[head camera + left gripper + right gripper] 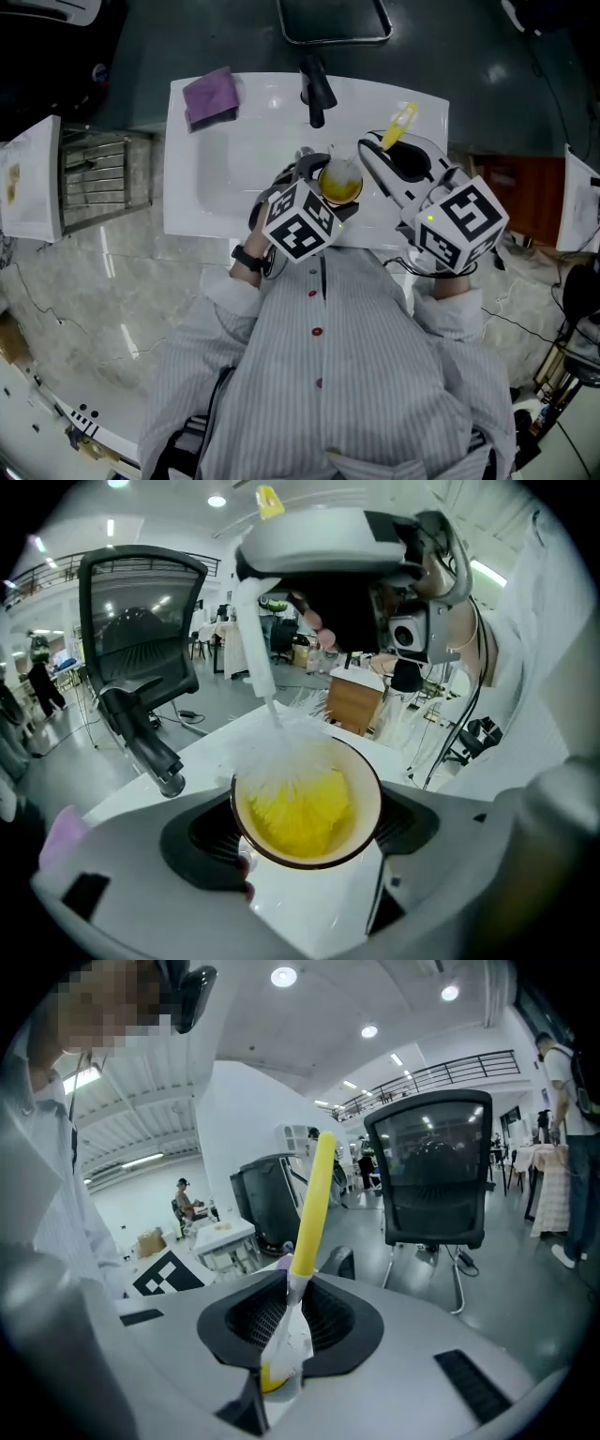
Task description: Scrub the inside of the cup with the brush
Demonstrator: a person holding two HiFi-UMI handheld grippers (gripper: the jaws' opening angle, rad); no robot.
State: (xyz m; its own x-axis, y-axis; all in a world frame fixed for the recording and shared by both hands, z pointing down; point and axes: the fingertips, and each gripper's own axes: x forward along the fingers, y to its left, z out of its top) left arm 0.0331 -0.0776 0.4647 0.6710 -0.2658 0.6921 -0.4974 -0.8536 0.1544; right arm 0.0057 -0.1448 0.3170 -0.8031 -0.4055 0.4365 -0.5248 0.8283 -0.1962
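Two tools meet over the near edge of the white bench [216, 187], a little right of its middle. Our left gripper [305, 855] has its fingers closed on the sides of the cup [364, 791], which it holds with the mouth turned up and towards us. Our right gripper [286, 1335] has its fingers pinched narrow on the lower stem of the brush [309, 1213], whose yellow handle sticks up past them. The white bristles sit down in the cup, against the far side of its yellow inside. As we judge it, the scrubbing is under way, and the main risk is sideways force. A hard push against the wall could twist the smooth, round cup out of the fingers and drop it onto the bench. The thin stem could also pivot in such a small pinch, so that the head rides up over the rim. The bench is glossy and hard, with a sunken basin, a dark tap [317, 92] at the middle of the far edge and a purple cloth [212, 96] at the far left corner. Beyond it stands a black office chair [141, 621] in a bright open hall with pale marbled flooring [112, 281].
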